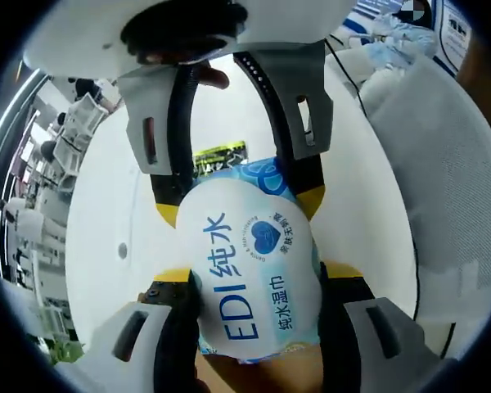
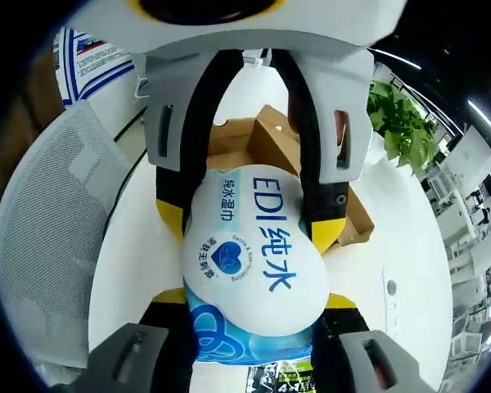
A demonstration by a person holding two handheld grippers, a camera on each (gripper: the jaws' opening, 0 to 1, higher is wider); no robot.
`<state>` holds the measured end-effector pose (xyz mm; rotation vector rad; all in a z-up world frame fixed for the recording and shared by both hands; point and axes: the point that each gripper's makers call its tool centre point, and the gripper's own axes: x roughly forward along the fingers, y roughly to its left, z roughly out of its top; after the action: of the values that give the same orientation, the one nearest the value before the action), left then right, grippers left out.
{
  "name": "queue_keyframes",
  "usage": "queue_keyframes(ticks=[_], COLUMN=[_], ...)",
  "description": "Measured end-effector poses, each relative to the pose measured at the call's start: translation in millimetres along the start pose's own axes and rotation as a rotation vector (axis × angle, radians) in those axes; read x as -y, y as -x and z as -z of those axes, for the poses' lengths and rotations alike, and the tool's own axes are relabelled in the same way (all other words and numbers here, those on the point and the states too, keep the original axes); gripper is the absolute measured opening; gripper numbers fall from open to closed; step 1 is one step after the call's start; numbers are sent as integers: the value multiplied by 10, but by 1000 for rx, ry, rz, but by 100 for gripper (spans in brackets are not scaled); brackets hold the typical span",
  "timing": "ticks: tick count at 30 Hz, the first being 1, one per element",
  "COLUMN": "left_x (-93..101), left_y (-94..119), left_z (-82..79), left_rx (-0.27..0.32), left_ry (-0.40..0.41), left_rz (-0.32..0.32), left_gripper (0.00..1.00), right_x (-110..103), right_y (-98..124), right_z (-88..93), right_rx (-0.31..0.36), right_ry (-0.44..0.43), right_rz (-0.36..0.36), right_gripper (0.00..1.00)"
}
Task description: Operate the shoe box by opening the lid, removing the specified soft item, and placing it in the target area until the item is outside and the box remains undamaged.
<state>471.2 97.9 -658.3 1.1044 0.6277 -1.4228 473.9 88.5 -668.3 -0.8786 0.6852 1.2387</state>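
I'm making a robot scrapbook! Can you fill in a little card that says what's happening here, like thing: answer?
held item: wet wipes pack, white and blue, printed EDI
left gripper: jaws closed on one end of the pack
right gripper: jaws closed on the other end
shoe box: brown cardboard, lid open, on the table behind the pack
surface: white table
nearby: grey mesh chair, green plant
item status: out of the box, held up between both grippers

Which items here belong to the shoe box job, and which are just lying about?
Job:
- white and blue soft wet-wipe pack, clamped between both grippers
- brown cardboard shoe box, lid open
- left gripper
- right gripper

Lying about:
- grey mesh chair
- green potted plant
- black and yellow packet
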Motion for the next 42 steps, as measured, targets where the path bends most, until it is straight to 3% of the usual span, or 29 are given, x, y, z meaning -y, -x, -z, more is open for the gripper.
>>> queue_keyframes(ticks=[11,22,42], left_x=[-91,-154,-402], left_y=[-158,-325,-608], left_z=[-312,-500,-849], left_rx=[21,32,50], left_ry=[-48,-71,-127], left_rz=[23,41,63], left_gripper=[57,57,57], right_x=[48,93,387], right_y=[174,238,353], right_z=[311,549,1035], right_rx=[-4,-15,-32], right_ry=[-49,-76,-130], right_rz=[27,33,60], right_gripper=[53,53,53])
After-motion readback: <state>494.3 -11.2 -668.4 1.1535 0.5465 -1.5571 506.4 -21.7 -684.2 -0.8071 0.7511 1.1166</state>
